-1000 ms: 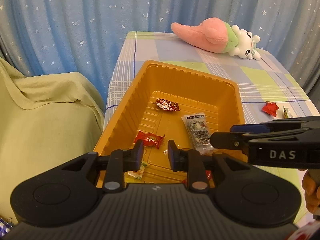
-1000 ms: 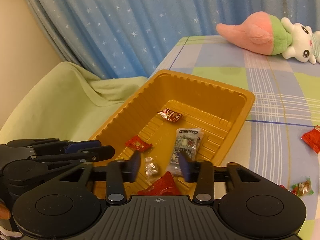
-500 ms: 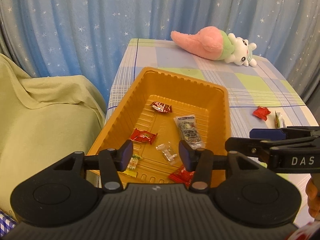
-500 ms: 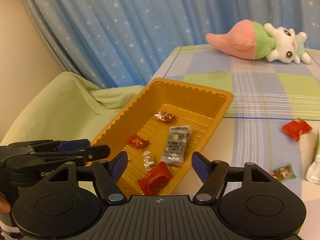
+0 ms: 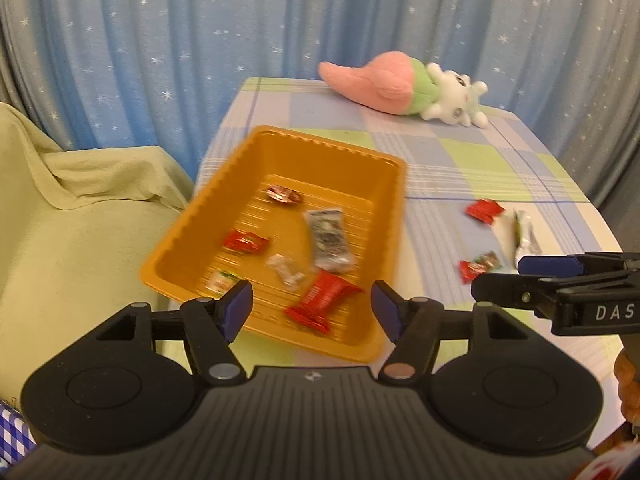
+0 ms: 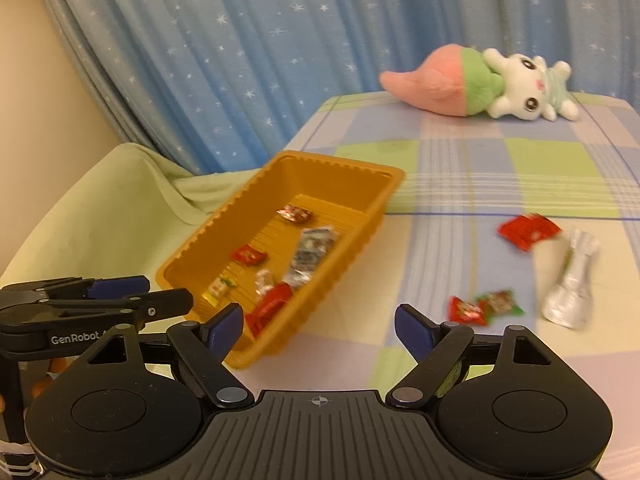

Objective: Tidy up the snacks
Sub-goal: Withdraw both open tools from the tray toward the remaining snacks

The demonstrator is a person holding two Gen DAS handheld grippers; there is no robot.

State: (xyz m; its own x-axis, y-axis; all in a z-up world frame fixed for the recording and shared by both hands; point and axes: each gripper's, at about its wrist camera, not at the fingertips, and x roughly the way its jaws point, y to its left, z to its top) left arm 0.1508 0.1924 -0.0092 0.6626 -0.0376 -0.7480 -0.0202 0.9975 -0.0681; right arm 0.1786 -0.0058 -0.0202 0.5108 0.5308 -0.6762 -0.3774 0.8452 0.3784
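Observation:
An orange tray sits at the table's left edge and holds several wrapped snacks, among them a large red packet and a clear grey packet. My left gripper is open and empty, above the tray's near end. My right gripper is open and empty, over the table just right of the tray. On the cloth to the right lie a red packet, a silver packet and small red and green candies.
A pink and white plush toy lies at the table's far side. A green-draped chair stands left of the table. A blue starred curtain hangs behind. The table edge runs close by the tray's left side.
Both grippers have opened wide and pulled back and up from the tray. The large red packet and a small clear candy now lie in the tray. The right gripper has shifted rightward.

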